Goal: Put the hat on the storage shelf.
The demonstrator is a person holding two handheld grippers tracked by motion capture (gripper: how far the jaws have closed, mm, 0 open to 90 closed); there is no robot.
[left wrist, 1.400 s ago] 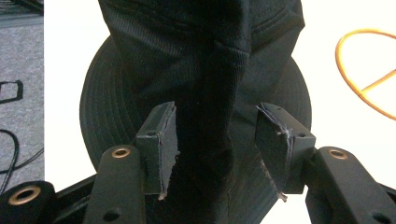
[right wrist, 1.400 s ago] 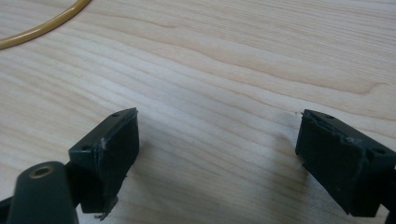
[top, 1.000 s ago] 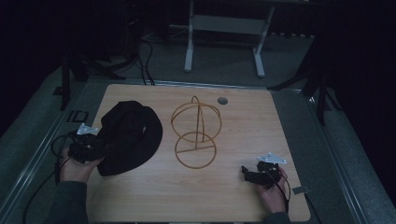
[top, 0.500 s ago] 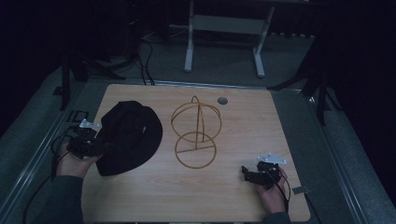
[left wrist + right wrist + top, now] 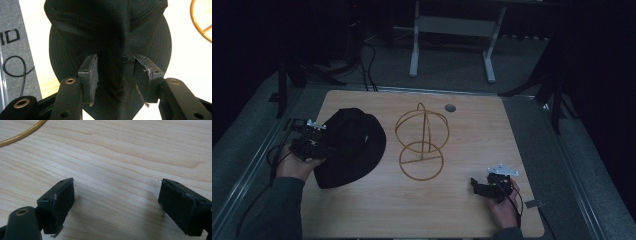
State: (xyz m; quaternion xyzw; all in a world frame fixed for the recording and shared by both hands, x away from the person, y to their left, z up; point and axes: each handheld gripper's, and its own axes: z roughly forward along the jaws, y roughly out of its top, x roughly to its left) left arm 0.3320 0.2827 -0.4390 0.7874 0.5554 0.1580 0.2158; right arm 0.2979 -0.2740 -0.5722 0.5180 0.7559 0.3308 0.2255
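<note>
- Closing on the hat: left gripper jaws, still wide, have just been narrowing around a fold of its cloth; firm pinch unclear.
- Right gripper jaws wide apart, nothing between them, over bare worktop.
- Wire stand bare; hat not yet on it.

Hat on the table's left — wire stand just right of it, mid-table.

High view dim, underexposed; surroundings near black, wooden table only lit area, soft grain. Left gripper view overexposed: tabletop blown white, black hat lacking detail. Right gripper view bright, evenly lit, wood grain sharp, soft shadows under slightly blurred jaws.
</note>
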